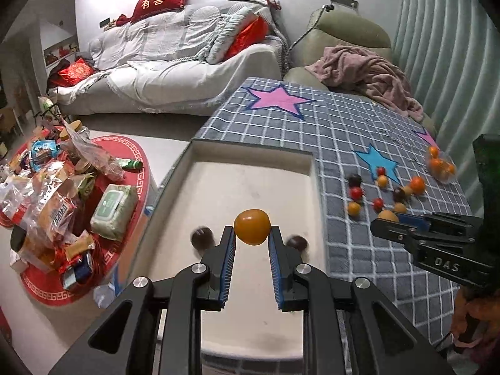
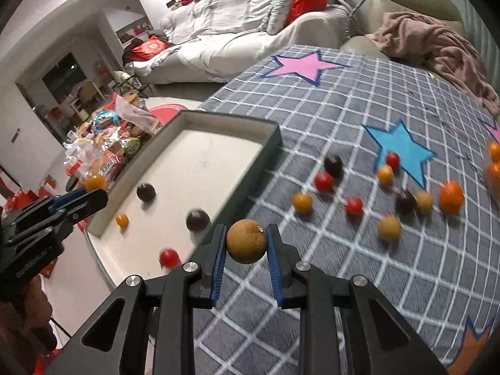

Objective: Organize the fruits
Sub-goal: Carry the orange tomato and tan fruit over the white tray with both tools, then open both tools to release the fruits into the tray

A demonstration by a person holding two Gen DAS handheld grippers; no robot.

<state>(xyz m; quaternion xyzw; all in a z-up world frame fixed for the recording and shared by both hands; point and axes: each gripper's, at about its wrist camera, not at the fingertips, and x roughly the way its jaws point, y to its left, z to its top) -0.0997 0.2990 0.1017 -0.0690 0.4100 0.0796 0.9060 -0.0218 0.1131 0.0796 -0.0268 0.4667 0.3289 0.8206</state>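
Left gripper (image 1: 252, 240) hangs over the tray (image 1: 250, 153), jaws pinching an orange fruit (image 1: 252, 226). Right gripper (image 2: 245, 243) sits just beside the tray's right wall, jaws clamped on a brown fruit (image 2: 246, 240).

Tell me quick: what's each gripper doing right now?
Left gripper: closed on an orange fruit, over the tray.
Right gripper: closed on a tan-brown fruit, over the checked cloth.

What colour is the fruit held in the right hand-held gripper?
Dull brownish tan, seen best in the right wrist view: the fruit sits in the right hand-held gripper.
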